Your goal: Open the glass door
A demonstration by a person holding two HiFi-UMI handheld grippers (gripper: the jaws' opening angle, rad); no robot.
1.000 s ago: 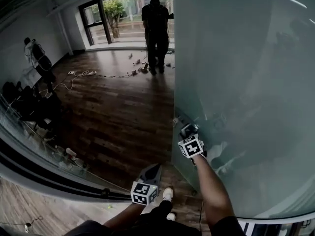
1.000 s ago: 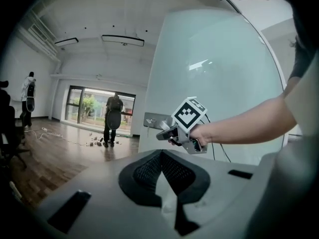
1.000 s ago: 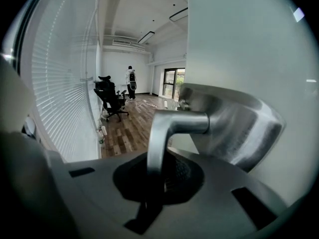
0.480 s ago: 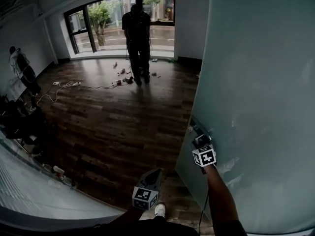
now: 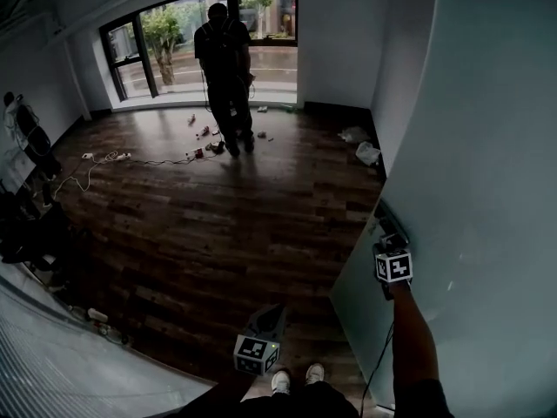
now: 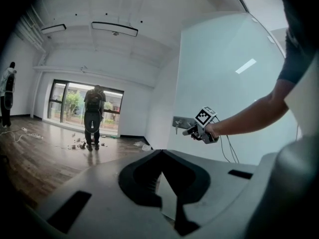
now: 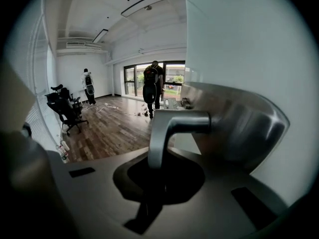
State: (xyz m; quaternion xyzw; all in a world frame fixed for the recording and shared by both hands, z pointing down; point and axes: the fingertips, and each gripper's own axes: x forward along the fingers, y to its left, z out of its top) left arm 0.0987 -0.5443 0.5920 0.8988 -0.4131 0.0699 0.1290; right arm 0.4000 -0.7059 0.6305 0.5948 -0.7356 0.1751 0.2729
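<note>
The right gripper [image 5: 389,236] squeezed the metal handle [image 7: 172,123] of the glass door [image 5: 487,172] at 3 o'clock. The left gripper [image 5: 274,313], at 6 o'clock, was pinched together, holding nothing.

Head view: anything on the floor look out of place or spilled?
Some clutter, no spill or damage visible. A white cable trails loose across the wooden floor at left, small items lie scattered by the standing person's feet, and two crumpled white bundles sit near the far wall.
</note>
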